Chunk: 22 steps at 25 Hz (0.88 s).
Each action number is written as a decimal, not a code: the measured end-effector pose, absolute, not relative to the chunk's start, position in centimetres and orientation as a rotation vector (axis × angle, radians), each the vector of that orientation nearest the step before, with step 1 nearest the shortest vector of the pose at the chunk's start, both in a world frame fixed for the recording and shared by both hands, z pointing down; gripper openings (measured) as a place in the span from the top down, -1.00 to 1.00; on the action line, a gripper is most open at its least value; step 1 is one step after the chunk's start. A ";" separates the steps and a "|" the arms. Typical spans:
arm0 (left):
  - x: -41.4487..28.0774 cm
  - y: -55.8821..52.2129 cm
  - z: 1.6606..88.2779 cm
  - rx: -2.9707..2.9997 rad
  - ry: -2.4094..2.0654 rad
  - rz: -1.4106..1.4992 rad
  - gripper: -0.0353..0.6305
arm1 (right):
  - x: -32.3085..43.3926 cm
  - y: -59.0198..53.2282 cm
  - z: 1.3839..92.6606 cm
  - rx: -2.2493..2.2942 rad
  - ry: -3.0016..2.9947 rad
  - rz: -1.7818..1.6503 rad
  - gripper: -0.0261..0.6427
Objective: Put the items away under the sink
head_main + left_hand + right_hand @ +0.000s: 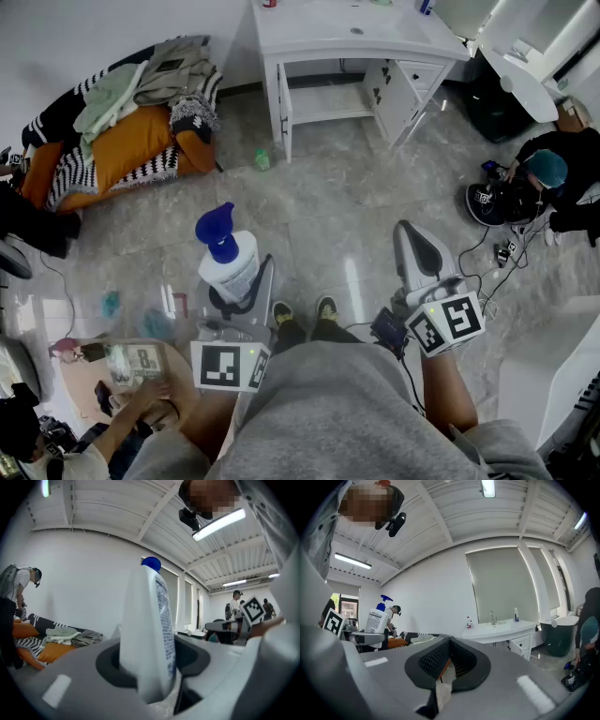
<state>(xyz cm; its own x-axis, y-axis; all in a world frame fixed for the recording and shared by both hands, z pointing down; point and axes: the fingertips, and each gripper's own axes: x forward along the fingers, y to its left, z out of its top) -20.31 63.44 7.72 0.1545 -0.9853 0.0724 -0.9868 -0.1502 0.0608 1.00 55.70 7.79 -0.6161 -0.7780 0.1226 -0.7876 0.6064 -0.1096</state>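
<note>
Grey clothing (337, 412) of the person fills the near edge of the head view. At its left, the left hand-held gripper (236, 298) is clenched on the white pump bottle (228, 262), which stands upright between the jaws, above the floor (328, 216). To the right, the right hand-held gripper (414, 246) has its jaws together and carries nothing. The cabinet (394, 94) under the sink (347, 28) is well apart, its doors open. I think it is best to keep the bottle upright, walk close, lower it onto the shelf (323, 101), and release only when the base stands.
</note>
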 end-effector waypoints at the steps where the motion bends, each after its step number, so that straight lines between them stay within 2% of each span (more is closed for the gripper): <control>1: -20.2 63.4 7.6 2.317 -1.981 0.022 0.25 | 1.0 55.7 7.7 1.345 -2.756 0.222 0.92; 8: -21.5 64.0 7.1 2.334 -1.940 -0.007 0.25 | -0.3 57.1 7.2 1.354 -2.780 0.178 0.92; 13: -22.4 64.0 6.9 2.351 -1.931 -0.029 0.25 | -2.9 58.9 6.4 1.145 -2.764 -0.105 0.92; 22: -25.5 64.2 6.7 2.376 -1.923 -0.049 0.25 | -6.7 58.6 6.0 1.231 -2.853 0.181 0.92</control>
